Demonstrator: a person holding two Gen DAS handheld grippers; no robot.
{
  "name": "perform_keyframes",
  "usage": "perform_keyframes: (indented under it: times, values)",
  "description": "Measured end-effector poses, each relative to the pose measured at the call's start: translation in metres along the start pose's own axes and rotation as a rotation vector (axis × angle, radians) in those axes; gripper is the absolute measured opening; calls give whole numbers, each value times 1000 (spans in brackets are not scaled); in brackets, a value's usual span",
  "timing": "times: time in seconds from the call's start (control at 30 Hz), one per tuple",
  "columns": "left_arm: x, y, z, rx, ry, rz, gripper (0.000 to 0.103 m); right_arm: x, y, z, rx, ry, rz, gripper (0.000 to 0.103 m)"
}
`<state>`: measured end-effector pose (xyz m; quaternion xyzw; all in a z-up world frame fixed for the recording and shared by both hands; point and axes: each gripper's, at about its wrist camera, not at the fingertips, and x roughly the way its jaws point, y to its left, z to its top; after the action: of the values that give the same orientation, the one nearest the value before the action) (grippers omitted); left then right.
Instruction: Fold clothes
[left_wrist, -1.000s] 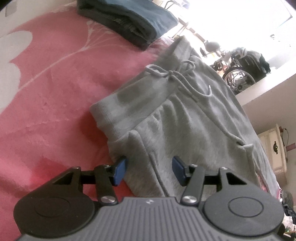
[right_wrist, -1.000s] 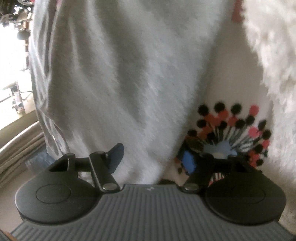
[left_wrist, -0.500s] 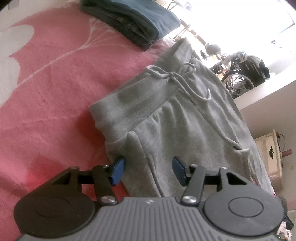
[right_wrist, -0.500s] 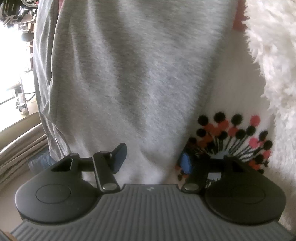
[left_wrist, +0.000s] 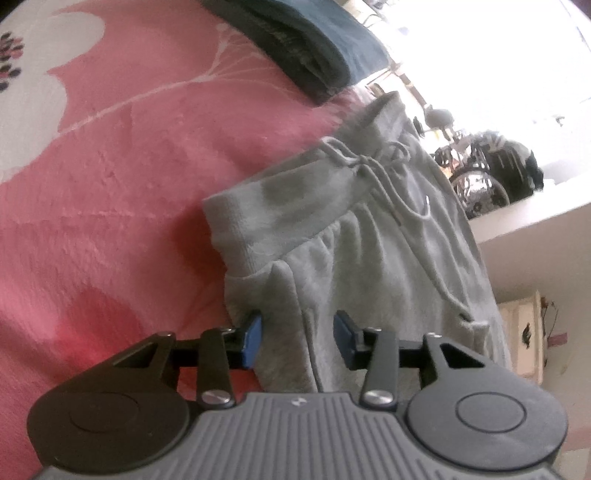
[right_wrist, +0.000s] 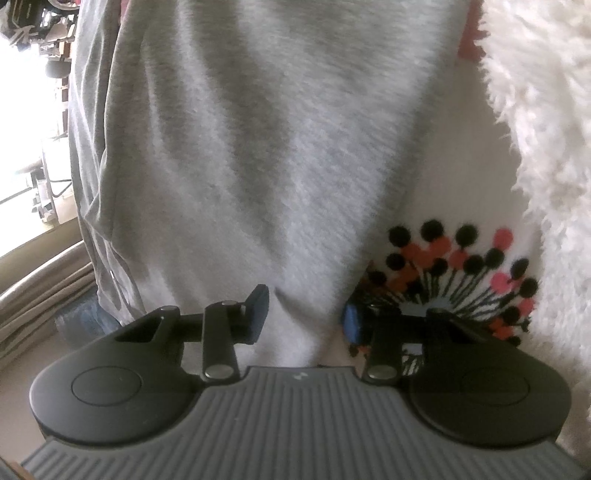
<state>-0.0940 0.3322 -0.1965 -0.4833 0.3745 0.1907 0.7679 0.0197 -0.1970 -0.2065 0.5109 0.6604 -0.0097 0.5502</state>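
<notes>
Grey sweatpants (left_wrist: 351, 240) lie flat on a pink and white floral blanket (left_wrist: 110, 184), waistband and tied drawstring (left_wrist: 373, 166) toward the upper middle of the left wrist view. My left gripper (left_wrist: 297, 338) is open, its blue pads straddling the near side edge of the pants just below the waistband corner. In the right wrist view the same grey fabric (right_wrist: 258, 147) fills the frame. My right gripper (right_wrist: 304, 314) is open with a pulled-up ridge of the cloth between its fingers, the left finger over the fabric and the right finger at its edge.
Folded dark blue clothes (left_wrist: 314, 48) are stacked on the blanket beyond the waistband. A fluffy white cover (right_wrist: 535, 129) lies right of the pants. A wheelchair (left_wrist: 487, 173) and a cream cabinet (left_wrist: 524, 339) stand beyond the bed by a bright window.
Both grippers have narrowed a little around the grey fabric while staying open. The left view shifted slightly; the pants lie as before.
</notes>
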Motion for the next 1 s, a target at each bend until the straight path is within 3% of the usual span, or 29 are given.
perform_keyframes:
  times: [0.17,0.43,0.57,0.77,0.8,0.87,0.9,1.0]
  values:
    - [-3,5,2,-49,-2,-7,50,0,-3,2,7,12,-3,43]
    - [-23,17,6,-71,-30,43,55,2,-10,-3,51,105,-48,51]
    - [-12,18,5,-70,-20,18,64,1,-15,-1,34,93,-49,52]
    - [-1,14,4,-59,-56,-6,67,-14,-26,1,4,60,-33,52]
    - [-2,12,4,-56,-60,-1,65,-16,-28,1,-1,55,-30,53]
    - [-2,8,4,-32,-59,27,31,-21,-31,2,-11,44,-25,48]
    - [-1,6,6,-14,-48,47,24,-24,-33,3,-16,38,-22,36]
    - [-6,3,7,-1,-46,39,13,-31,-38,4,-30,23,-14,16]
